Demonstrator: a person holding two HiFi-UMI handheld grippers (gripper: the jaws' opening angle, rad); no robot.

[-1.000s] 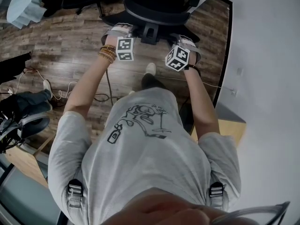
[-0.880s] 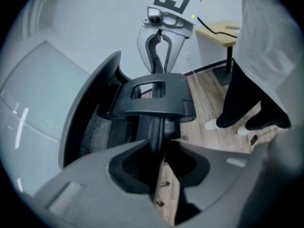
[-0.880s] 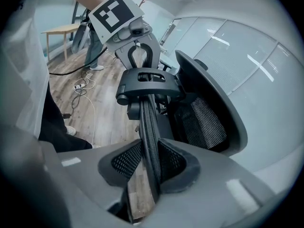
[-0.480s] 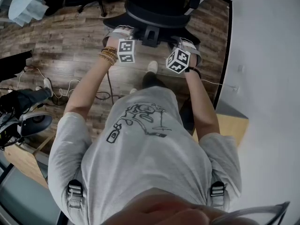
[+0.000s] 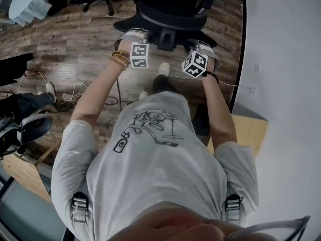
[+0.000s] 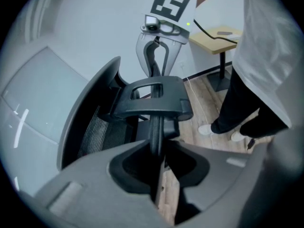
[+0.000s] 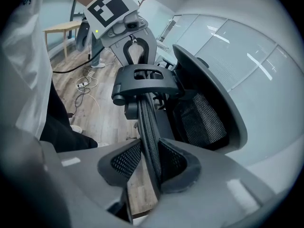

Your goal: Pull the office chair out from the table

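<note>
Left gripper [image 6: 156, 163] and right gripper [image 7: 151, 167] clamp the backrest rim [image 6: 156, 127] of the office chair [image 5: 170, 14] between their jaws, left just tightening, right just easing. Pull both evenly backward, grips firm.

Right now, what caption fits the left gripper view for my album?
Left gripper clamps the chair by its top rim; the right gripper grips it farther along.

Black office chair [image 5: 170, 6], mesh back, upright on wood floor [image 5: 75, 39], apparently on a star base.
</note>
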